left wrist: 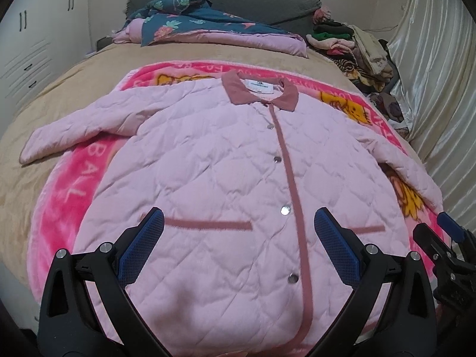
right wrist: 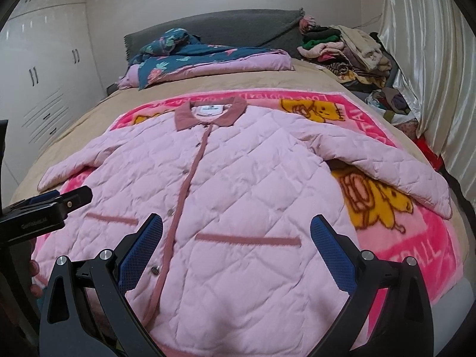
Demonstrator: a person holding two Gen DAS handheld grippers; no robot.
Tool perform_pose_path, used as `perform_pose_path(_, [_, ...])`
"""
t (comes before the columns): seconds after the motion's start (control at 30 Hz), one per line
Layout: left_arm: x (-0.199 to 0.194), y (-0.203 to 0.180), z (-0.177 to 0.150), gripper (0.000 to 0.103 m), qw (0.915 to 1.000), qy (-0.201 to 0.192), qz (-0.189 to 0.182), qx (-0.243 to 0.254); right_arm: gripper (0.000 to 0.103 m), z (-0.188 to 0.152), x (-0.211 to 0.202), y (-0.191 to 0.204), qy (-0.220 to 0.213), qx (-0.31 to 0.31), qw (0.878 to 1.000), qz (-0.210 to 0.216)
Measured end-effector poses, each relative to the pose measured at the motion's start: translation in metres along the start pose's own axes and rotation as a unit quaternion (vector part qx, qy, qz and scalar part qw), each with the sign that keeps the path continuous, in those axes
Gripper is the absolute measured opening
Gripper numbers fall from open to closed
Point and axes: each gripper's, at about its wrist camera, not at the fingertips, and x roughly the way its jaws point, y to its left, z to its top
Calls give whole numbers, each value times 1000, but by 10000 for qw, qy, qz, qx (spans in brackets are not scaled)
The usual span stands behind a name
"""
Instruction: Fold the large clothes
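a home bedroom: a bed with headboard, wardrobe doors and curtains.

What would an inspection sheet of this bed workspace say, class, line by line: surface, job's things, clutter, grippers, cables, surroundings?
Surface: tan bedspread under a bright pink cartoon-print fleece blanket.
Job's things: pale pink quilted snap-front jacket lying flat, closed, sleeves spread.
Clutter: folded navy floral quilt; heap of mixed clothes by the headboard.
Grippers: left gripper and right gripper open above the hem, holding nothing.
Cables: thin wire on the far wall.
Surroundings: white wardrobe; shiny cream curtain.
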Motion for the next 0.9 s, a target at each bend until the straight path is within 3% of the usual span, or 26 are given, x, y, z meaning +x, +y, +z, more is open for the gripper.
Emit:
perform_pose_path(0.6, [65, -31, 40, 95, 9989, 374, -282, 34, 99, 33, 64, -78, 245, 751, 9944, -706])
perform_pose_path(0.77, [82, -43, 53, 95, 9981, 452, -412, 88, 99, 34, 81, -121, 381, 1232, 9872, -943])
perform_pose_path(0.9, [103, -53, 62, 95, 9981, 540, -222, 221, 99, 29, 91, -159, 401, 1723, 9777, -1132])
